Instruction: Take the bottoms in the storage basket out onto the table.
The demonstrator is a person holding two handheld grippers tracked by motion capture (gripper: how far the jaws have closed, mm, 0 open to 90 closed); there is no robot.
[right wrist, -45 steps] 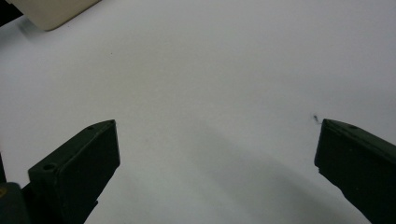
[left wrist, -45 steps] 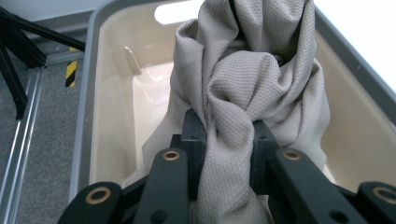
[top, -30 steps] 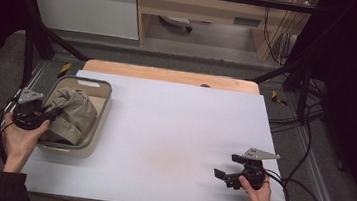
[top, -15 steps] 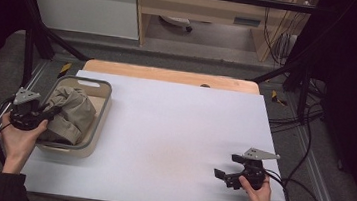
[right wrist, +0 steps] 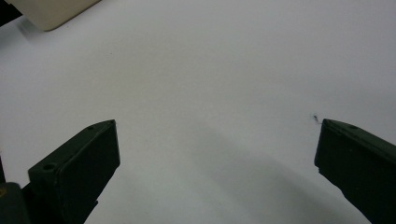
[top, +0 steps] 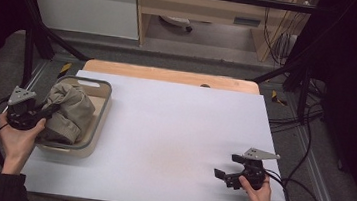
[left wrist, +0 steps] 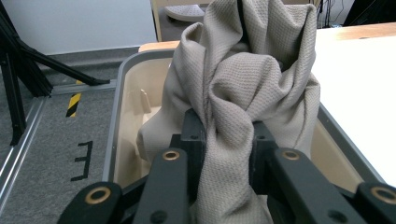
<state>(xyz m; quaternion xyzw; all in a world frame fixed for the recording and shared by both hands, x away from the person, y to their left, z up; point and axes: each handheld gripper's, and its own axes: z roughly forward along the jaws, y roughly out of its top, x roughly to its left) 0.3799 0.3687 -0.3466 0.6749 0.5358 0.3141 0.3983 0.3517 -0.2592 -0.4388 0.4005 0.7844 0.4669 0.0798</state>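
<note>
While the left gripper [left wrist: 224,154] has its two black jaws pinched tight on a fold of the beige cloth [left wrist: 243,88], the fabric bunches up between them and rises in a twisted heap above the jaws. Seen from the high view, this left gripper [top: 47,112] sits at the near-left edge of the counter [top: 173,130], held by the person's left hand [top: 19,136], with its tips reaching over the rim of the grey bin [top: 95,122]. The cloth [top: 67,111] lies piled inside that bin, filling much of it and mounding above the rim; the bin's pale inner wall [left wrist: 135,107] shows beside the fabric.

Well apart, near the counter's front right, the right gripper [top: 227,172] is held low by the right hand [top: 258,187]. Its jaws stand wide apart with nothing between them, and the right gripper [right wrist: 217,154] looks onto bare white surface, with a corner of the bin [right wrist: 51,11] at upper left. A black cable [top: 300,193] loops off to the right.
</note>
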